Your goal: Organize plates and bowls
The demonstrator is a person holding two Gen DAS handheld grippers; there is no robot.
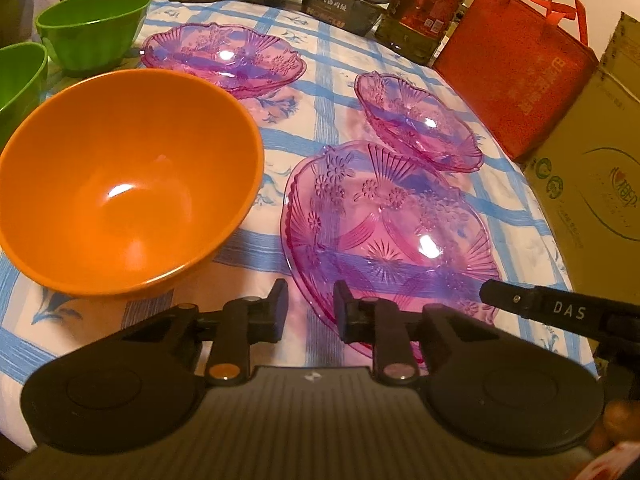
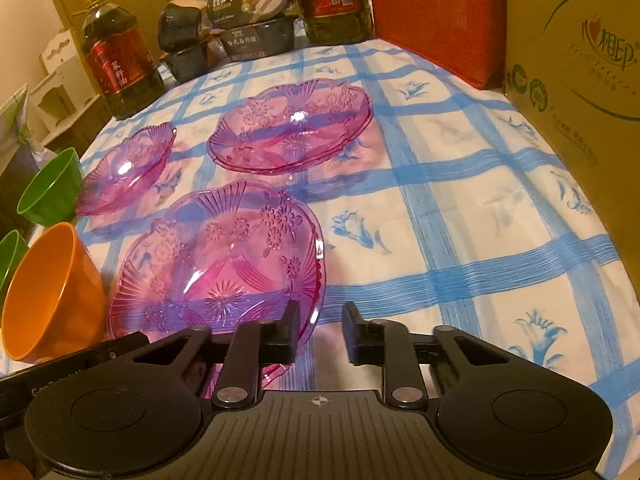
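Three clear pink plates lie on the blue-checked cloth: a near one (image 1: 392,232) (image 2: 220,264), a far right one (image 1: 420,120) (image 2: 292,128) and a far left one (image 1: 224,60) (image 2: 124,168). An orange bowl (image 1: 124,176) (image 2: 52,296) stands left of the near plate. Two green bowls (image 1: 94,20) (image 1: 20,80) stand behind it; they also show in the right wrist view (image 2: 52,188) (image 2: 10,256). My left gripper (image 1: 310,312) is open and empty at the near plate's front-left rim. My right gripper (image 2: 320,332) is open and empty at that plate's front-right rim.
Oil bottles (image 2: 120,64) (image 1: 428,12) and dark food boxes (image 2: 248,20) (image 1: 340,0) line the table's far edge. A red bag (image 1: 516,72) (image 2: 436,16) and a cardboard box (image 1: 592,168) (image 2: 580,60) stand along the right side.
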